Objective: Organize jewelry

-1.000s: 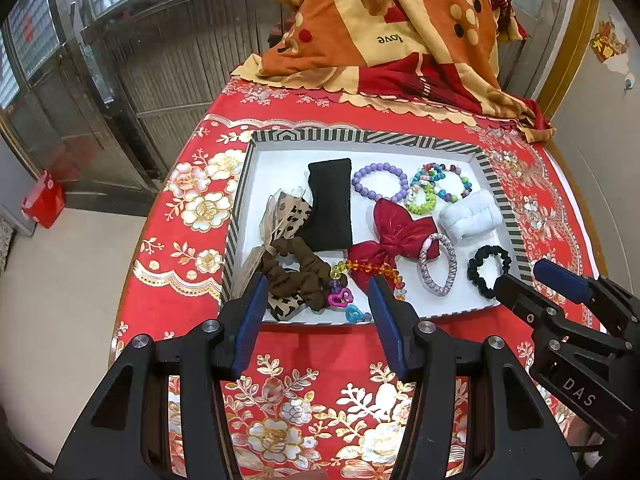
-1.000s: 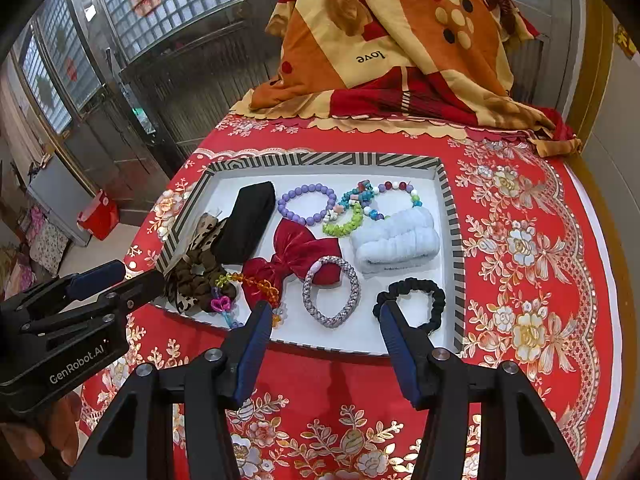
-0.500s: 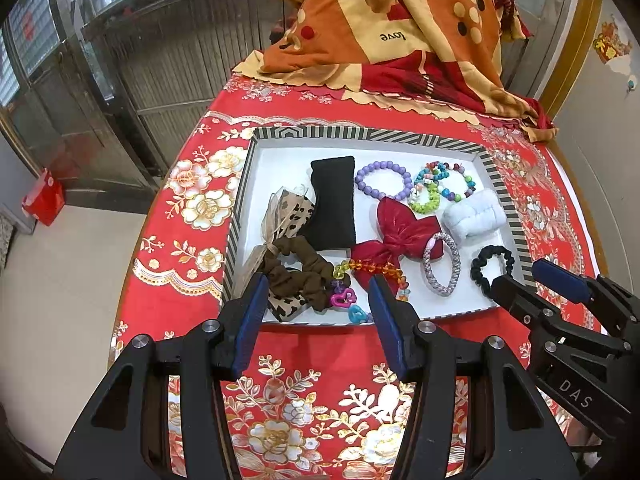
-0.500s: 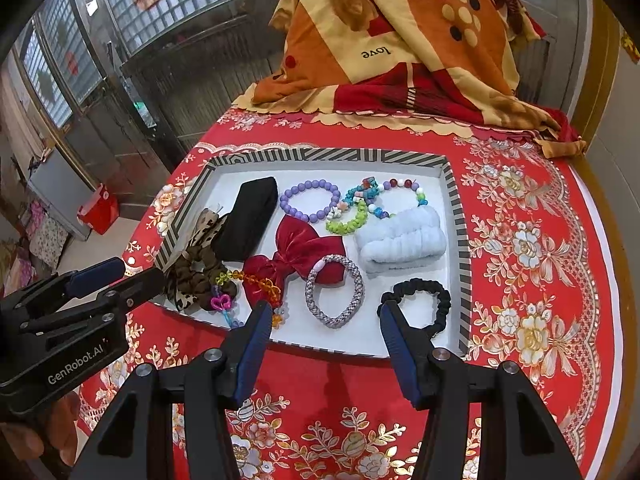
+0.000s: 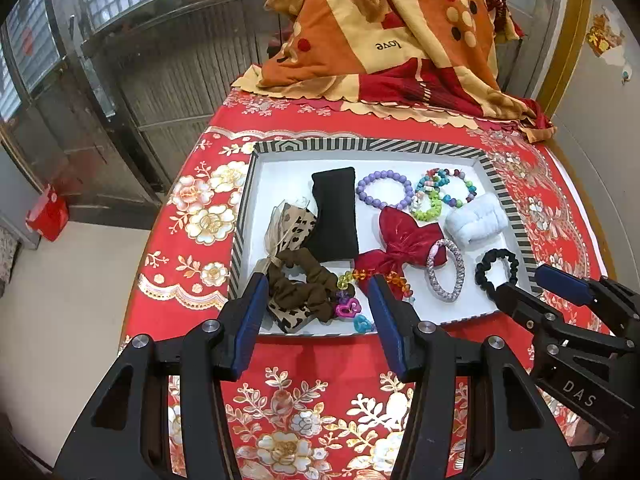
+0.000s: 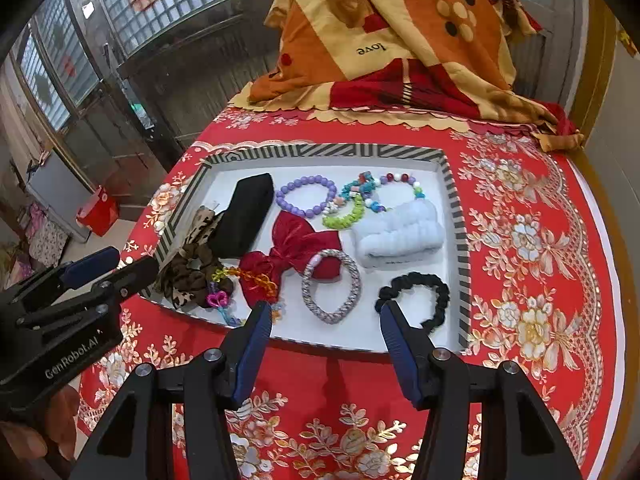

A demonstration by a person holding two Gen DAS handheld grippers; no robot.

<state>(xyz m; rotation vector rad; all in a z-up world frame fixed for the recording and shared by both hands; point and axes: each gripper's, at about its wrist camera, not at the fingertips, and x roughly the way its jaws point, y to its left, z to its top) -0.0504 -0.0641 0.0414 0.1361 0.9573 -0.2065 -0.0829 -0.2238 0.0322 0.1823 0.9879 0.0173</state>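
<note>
Meanwhile, both grippers, left (image 5: 316, 296) and right (image 6: 324, 324), hung with fingers spread wide and empty at the near edge of the striped tray (image 5: 360, 146) on the bench, mid-frame, where bracelets (image 5: 384, 194), scrunchies (image 6: 414, 296) and a red bow (image 6: 296, 252) lay jumbled. Whether sorting was starting or finished was unclear.

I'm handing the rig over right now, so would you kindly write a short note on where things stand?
Left hand-held gripper: open, empty, at the tray's near-left edge over the brown scrunchie.
Right hand-held gripper: open, empty, at the near edge by the silver bracelet and black scrunchie.
Everything lies in the striped tray: purple bead bracelet, red bow, white headband, black pouch.
Items overlap at the left; whether sorting is finished or pending cannot be told from this.
</note>
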